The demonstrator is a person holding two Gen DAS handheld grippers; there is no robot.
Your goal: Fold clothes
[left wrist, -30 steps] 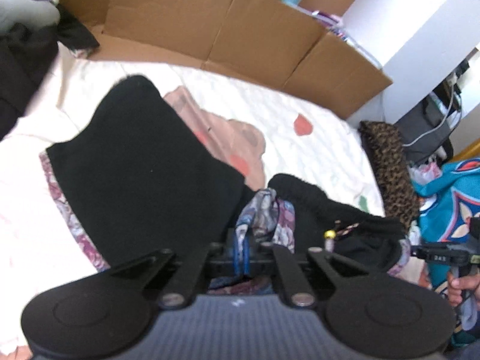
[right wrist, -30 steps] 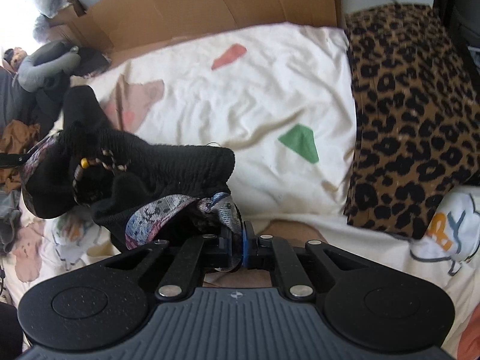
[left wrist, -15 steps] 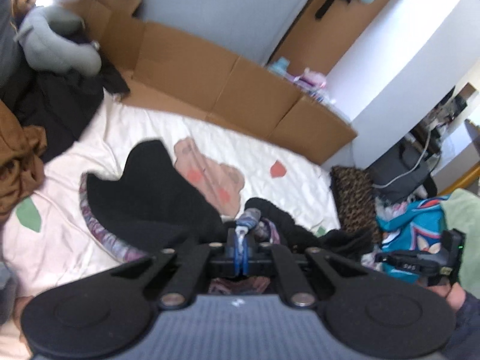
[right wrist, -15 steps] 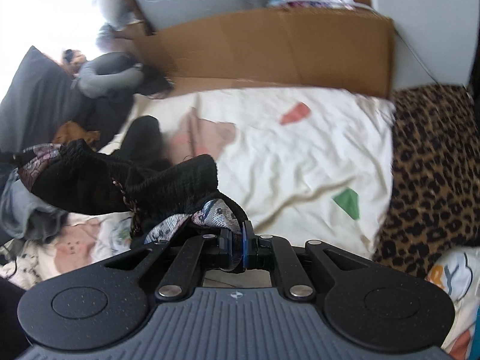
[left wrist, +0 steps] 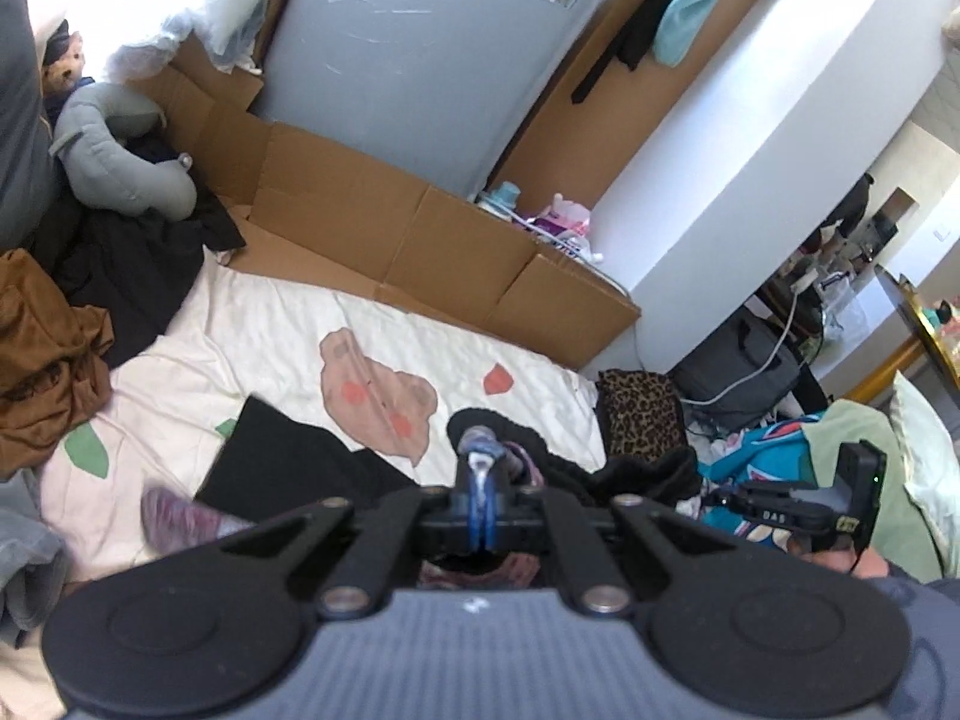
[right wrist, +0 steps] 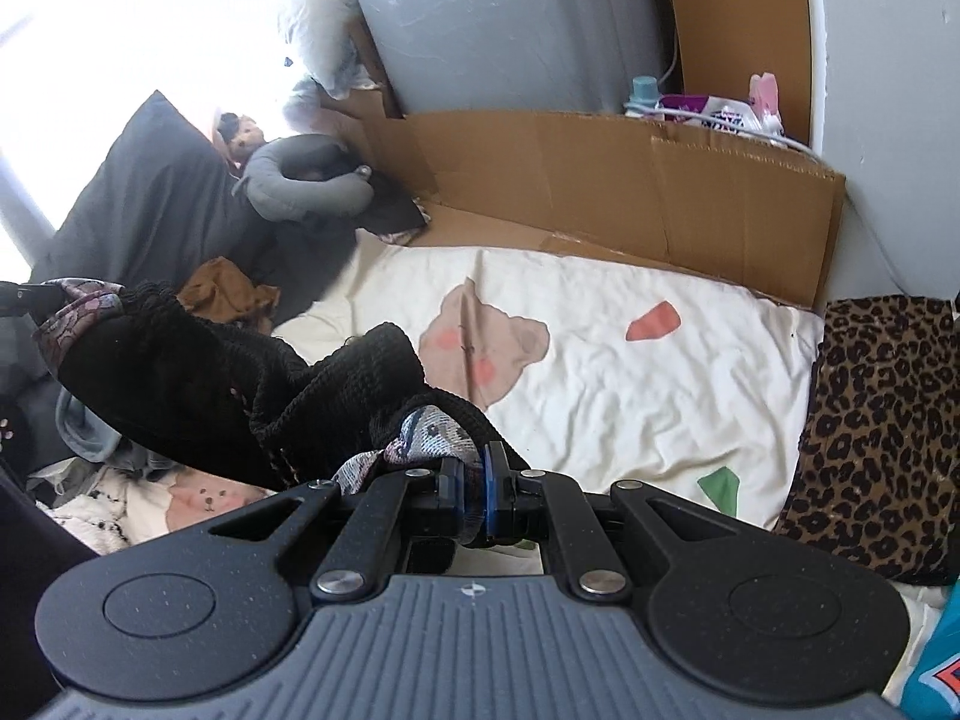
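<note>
A black knitted garment with a floral purple lining [right wrist: 198, 384] hangs in the air between my two grippers above the cream bedsheet [right wrist: 630, 396]. My left gripper [left wrist: 480, 495] is shut on a corner of it, lining showing between the fingers. The garment's lower part [left wrist: 300, 468] hangs down toward the sheet [left wrist: 252, 330]. My right gripper [right wrist: 474, 492] is shut on another corner, floral lining bunched at the fingers. The right gripper also shows in the left wrist view [left wrist: 786, 513], held in a hand at the right.
Cardboard [left wrist: 420, 252] lines the bed's far side against a grey panel. A brown garment [left wrist: 42, 354], dark clothes and a grey neck pillow [left wrist: 120, 162] lie at the left. A leopard-print cloth [right wrist: 882, 432] lies at the right, a blue patterned cloth [left wrist: 762, 456] beside it.
Both grippers have risen well above the bed, lifting the black garment off the sheet. The views now take in the wall and room.
</note>
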